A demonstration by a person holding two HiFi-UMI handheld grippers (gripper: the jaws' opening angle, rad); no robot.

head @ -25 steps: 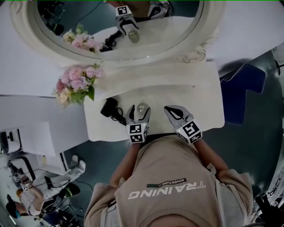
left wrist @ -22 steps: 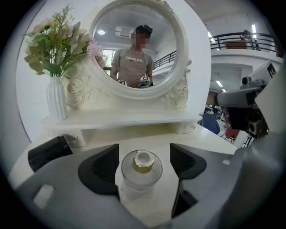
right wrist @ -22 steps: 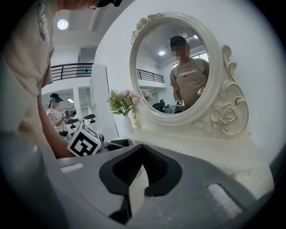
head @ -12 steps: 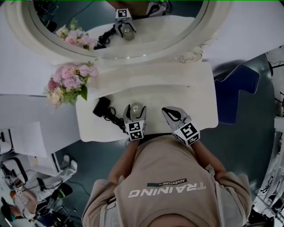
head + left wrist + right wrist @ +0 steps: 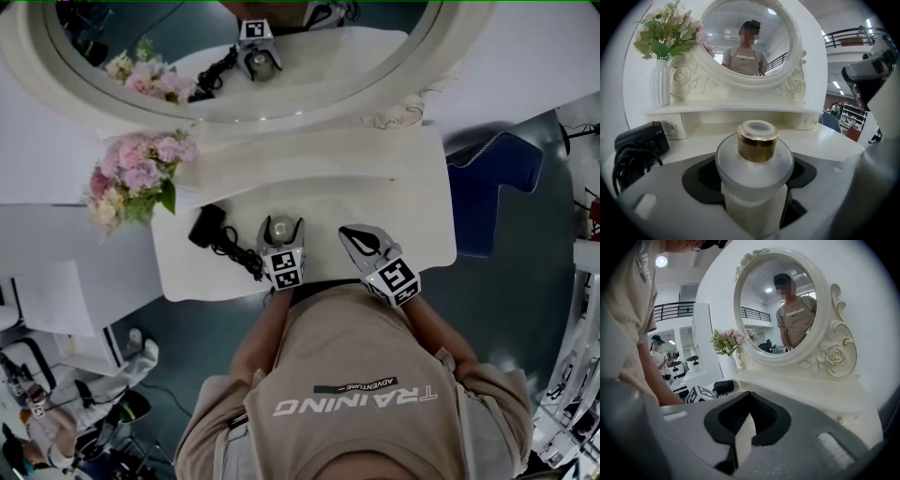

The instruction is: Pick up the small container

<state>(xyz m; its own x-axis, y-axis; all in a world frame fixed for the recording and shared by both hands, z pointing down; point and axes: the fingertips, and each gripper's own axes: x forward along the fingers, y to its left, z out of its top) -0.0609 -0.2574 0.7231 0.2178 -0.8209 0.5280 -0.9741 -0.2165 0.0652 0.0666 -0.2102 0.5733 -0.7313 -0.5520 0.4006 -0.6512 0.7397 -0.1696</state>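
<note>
A small frosted glass container (image 5: 754,159) with a gold collar stands between the jaws of my left gripper (image 5: 753,187), which is shut on its body. Its base is hidden, so I cannot tell whether it rests on the white dressing table (image 5: 403,220). In the head view the container (image 5: 280,226) sits inside the left gripper (image 5: 281,232) near the table's front edge. My right gripper (image 5: 354,236) hovers a little to its right, shut and holding nothing. In the right gripper view the right gripper (image 5: 744,425) has its jaws together with nothing between them.
A black plug-in device with a coiled cable (image 5: 211,232) lies just left of the left gripper. A vase of pink flowers (image 5: 131,178) stands at the back left on a raised shelf. The oval mirror (image 5: 253,56) rises behind. A blue chair (image 5: 492,183) stands right of the table.
The left gripper has moved forward, so the container now sits deeper between its jaws. The right gripper keeps its place beside it. The head view has shifted a little.
</note>
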